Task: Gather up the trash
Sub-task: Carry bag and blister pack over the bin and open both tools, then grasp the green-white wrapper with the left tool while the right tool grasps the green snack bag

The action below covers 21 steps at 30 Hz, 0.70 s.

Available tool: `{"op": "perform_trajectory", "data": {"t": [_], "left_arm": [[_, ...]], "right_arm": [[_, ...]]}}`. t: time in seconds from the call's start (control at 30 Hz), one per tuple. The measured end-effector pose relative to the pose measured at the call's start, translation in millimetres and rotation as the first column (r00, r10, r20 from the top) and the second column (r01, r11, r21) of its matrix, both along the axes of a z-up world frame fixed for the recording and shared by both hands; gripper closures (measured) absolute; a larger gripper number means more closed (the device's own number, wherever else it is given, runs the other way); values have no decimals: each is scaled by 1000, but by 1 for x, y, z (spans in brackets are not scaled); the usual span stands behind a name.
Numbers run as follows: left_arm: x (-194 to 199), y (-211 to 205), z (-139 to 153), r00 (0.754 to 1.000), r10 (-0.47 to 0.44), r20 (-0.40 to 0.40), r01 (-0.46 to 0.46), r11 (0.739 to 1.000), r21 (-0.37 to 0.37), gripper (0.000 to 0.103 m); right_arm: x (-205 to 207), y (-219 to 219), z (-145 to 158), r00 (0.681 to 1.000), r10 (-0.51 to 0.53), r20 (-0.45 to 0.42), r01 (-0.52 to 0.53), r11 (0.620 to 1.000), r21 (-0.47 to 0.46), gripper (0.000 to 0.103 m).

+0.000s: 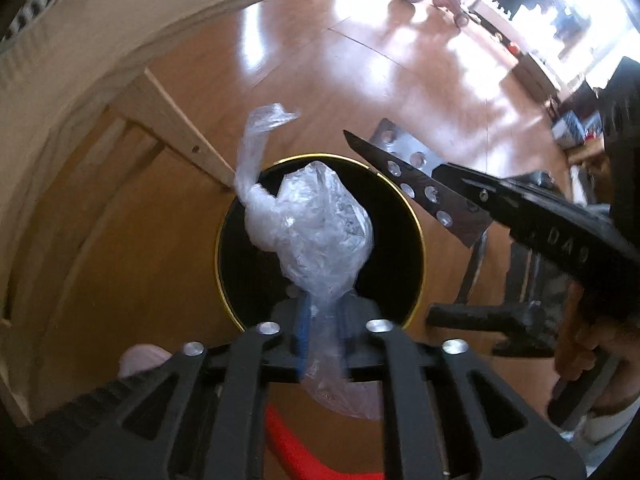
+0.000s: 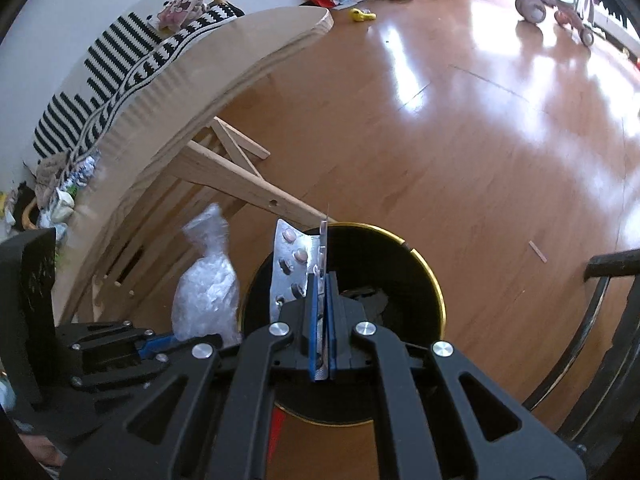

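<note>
1 bin, 1 plastic bag, 1 blister pack.

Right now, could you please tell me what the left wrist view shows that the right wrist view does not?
Only the left wrist view: a hand holding the right claw.

Only the right wrist view: a yellow toy and pink tricycle on the floor.

Both: the black gold-rimmed bin, crumpled clear plastic bag and silver pill blister strip.
</note>
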State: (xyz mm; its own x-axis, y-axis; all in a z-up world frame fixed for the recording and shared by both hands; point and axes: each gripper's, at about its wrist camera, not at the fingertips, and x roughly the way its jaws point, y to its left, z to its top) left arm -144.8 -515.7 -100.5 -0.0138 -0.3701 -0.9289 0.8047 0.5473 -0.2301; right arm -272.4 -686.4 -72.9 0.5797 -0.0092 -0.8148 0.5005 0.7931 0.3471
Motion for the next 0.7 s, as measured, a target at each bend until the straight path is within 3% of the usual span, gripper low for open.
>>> {"op": "perform_trajectory", "data": {"t": [0.03,0.07,0.1,0.13,0.27,0.47,0.6,0.67,0.7], "left_arm": [[-3,1,4,1000,2,20,-1,1000,-8,4],[-3,5,11,997,17,69,-14,999,-50,6],[-5,5,14,996,15,89,-9,998,-60,6],[-6,5,16,996,3,92,3,998,-63,6],[-2,14,27,990,26,141,-18,998,-55,6],[34,77,85,951,236,200,-209,967,-147,6],[72,162,131,857,454,244,-402,885,-236,6],[93,220,146,768,575,283,-515,817,-260,6],[104,256,150,706,641,301,-584,768,-264,6]], "right_arm": [[-2,-4,3,1000,-18,21,18,1000,22,97],[-4,-8,6,999,-32,34,31,999,31,85],[-7,-12,11,998,-53,45,52,998,26,30],[-12,-18,23,993,-91,74,90,996,9,6],[-17,-30,47,985,-136,111,140,990,-29,6],[-4,-12,67,982,-108,157,136,974,-181,6],[38,25,66,988,8,152,27,974,-223,7],[61,43,69,984,67,163,-31,976,-215,7],[77,56,72,980,101,170,-63,974,-217,7]]}}
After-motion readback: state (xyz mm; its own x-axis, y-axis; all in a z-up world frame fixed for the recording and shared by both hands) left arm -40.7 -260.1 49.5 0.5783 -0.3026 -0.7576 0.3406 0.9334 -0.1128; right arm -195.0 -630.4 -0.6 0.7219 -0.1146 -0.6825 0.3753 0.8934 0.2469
